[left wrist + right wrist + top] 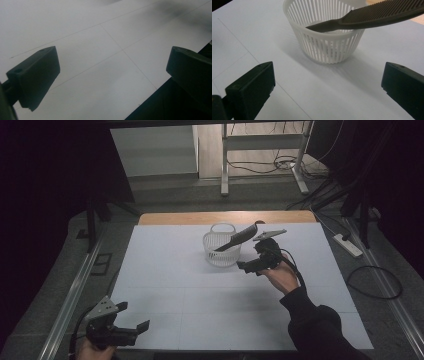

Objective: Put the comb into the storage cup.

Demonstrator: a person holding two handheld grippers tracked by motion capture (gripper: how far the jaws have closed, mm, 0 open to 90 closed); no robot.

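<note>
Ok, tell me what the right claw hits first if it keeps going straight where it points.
Most likely the white slatted basket ahead of the open right claw, low on its wall. The dark comb leaning out of it sits higher, probably above that line; depth is hard to judge.

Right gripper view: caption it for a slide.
Open hand-held gripper faces a white slotted basket with a dark comb leaning across its rim.

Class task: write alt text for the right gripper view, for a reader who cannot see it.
A dark comb leans across the rim of a white slotted basket, its pointed handle end over the inside. The basket stands on a white table, and the right tool sits open in front of it, holding nothing.
</note>
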